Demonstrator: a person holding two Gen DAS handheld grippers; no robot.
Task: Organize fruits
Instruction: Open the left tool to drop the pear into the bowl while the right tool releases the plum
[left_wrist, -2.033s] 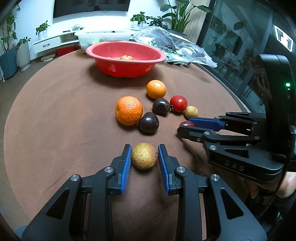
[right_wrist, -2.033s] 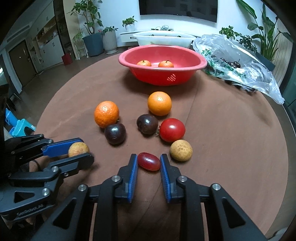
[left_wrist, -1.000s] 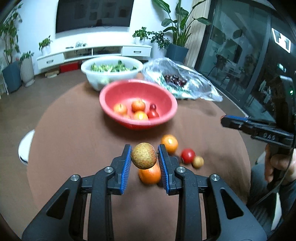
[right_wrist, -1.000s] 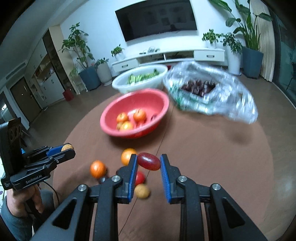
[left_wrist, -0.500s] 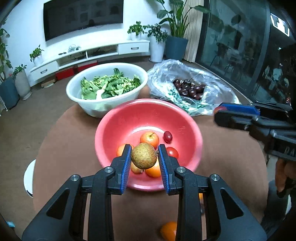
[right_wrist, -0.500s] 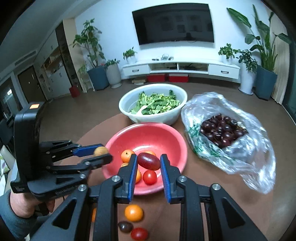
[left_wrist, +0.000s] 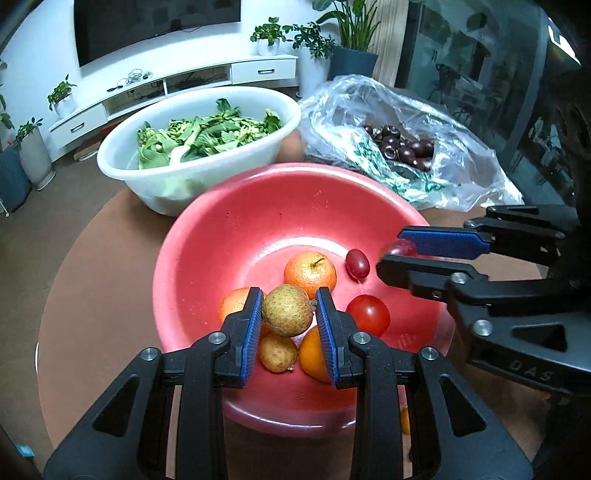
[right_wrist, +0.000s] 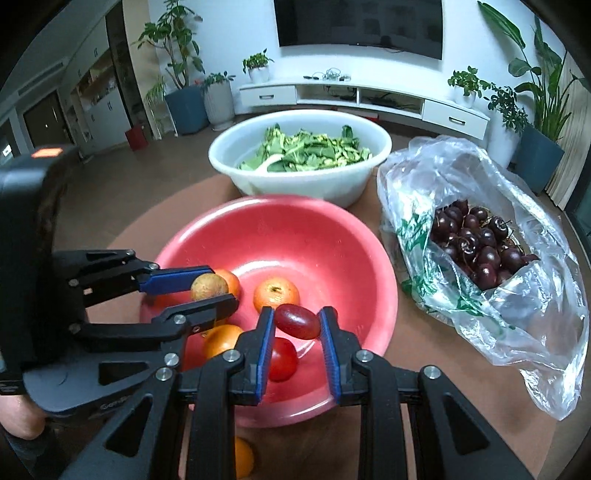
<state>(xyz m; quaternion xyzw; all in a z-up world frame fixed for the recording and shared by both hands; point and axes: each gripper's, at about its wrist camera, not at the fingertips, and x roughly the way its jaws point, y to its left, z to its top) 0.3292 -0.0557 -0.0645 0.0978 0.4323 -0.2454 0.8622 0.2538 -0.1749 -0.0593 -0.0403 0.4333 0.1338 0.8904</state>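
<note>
A: Hovering over the red bowl (left_wrist: 192, 258) now — both grippers noted there. Two seconds back, both were low at the table (left_wrist: 92, 295), beside the loose fruit.

B: Left gripper (left_wrist: 289, 314)?

A: Fingers nearly closed, clamped on a brown russet fruit (left_wrist: 288, 311), held above the bowl's near side. No change in the opening is noted.

B: Right gripper (right_wrist: 296, 322)?

A: Closed as far as it goes on a red grape (right_wrist: 297, 321), also above the bowl, just right of the left gripper.

B: Meaning for the task?

A: Carry judged finished; release is what remains. Already lying in the bowl: oranges, a tomato (left_wrist: 368, 315), a second grape (left_wrist: 357, 263), a pale round fruit. One orange (right_wrist: 243, 458) is seen on the table at the bowl's near edge, so more trips are judged needed.
</note>
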